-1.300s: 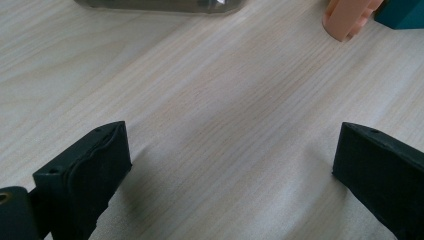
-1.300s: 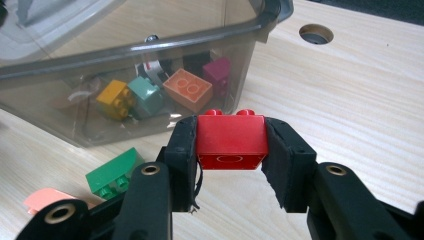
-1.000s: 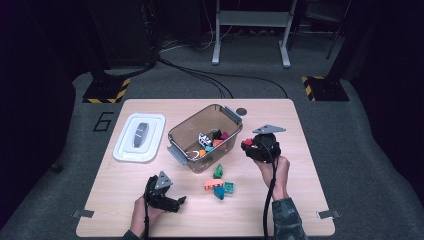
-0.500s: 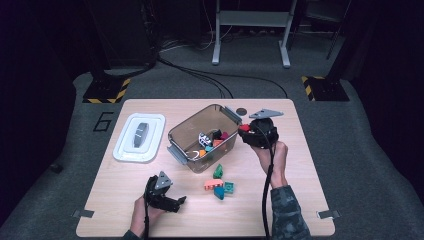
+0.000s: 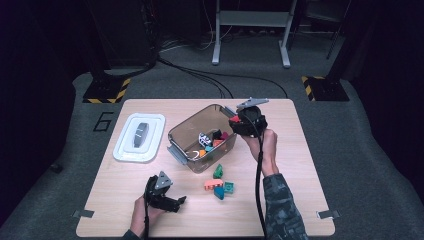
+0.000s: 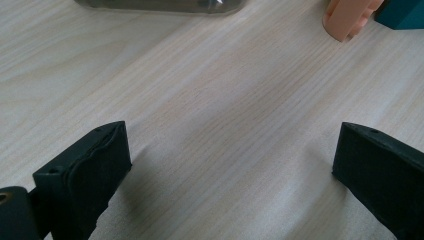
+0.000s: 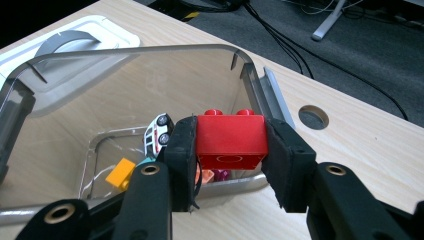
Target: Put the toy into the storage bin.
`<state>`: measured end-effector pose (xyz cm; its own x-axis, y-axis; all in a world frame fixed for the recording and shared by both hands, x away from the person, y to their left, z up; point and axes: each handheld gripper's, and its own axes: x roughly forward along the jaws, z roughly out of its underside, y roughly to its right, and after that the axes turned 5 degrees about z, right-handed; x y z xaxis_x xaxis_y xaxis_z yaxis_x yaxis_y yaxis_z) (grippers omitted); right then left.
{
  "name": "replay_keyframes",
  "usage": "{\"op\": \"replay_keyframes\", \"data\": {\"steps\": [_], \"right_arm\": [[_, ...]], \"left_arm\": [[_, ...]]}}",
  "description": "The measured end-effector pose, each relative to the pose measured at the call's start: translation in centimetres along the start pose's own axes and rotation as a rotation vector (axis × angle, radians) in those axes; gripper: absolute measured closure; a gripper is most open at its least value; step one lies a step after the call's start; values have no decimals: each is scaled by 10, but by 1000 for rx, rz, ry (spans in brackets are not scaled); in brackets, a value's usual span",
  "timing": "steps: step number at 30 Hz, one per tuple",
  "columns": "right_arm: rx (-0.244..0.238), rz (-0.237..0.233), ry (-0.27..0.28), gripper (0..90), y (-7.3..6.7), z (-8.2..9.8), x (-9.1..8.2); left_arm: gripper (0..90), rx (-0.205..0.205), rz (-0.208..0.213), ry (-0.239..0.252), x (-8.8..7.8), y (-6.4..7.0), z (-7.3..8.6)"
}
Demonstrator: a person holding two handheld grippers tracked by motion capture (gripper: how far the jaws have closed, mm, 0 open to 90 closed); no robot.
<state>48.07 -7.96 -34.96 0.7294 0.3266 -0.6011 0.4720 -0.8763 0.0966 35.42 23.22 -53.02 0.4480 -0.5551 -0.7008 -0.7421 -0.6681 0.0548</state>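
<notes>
A red brick (image 7: 230, 136) is clamped between the pads of my right gripper (image 7: 229, 145), held above the near rim of the clear plastic bin (image 7: 125, 90). From above, the right gripper (image 5: 239, 122) hangs at the bin's (image 5: 182, 136) right edge with the red brick (image 5: 233, 120) at its tip. Inside the bin lie a small white toy car (image 7: 159, 131), an orange piece (image 7: 123, 171) and other small toys. My left gripper (image 5: 176, 202) rests low over the table's front left, its jaws wide apart over bare wood (image 6: 225, 125) with nothing between them.
A white lid (image 5: 140, 136) lies left of the bin. Green, orange and teal bricks (image 5: 219, 184) sit on the table in front of the bin; an orange piece (image 6: 347, 17) and a teal one (image 6: 402, 12) lie beyond the left jaws. A round hole (image 7: 313, 117) pierces the tabletop near the bin.
My right gripper has carried the red brick up and to the left, from the table right of the bin to over the bin's right edge. The left gripper has stayed put.
</notes>
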Motion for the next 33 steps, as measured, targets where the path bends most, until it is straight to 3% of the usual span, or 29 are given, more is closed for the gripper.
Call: {"op": "replay_keyframes", "data": {"steps": [10,18,22,25,33], "right_arm": [[-34,-20,-58,589,-2,-1,22],[-68,-60,-123,588,-7,9,38],[-72,-66,-131,588,-6,10,39],[-103,-75,-150,587,-6,12,38],[-84,-74,-167,549,-8,14,36]], "left_arm": [[19,-3,0,3,0,0,0],[19,-3,0,3,0,0,0],[20,6,-6,3,0,0,0],[19,0,-6,8,0,0,0],[19,-1,-6,9,0,0,0]]}}
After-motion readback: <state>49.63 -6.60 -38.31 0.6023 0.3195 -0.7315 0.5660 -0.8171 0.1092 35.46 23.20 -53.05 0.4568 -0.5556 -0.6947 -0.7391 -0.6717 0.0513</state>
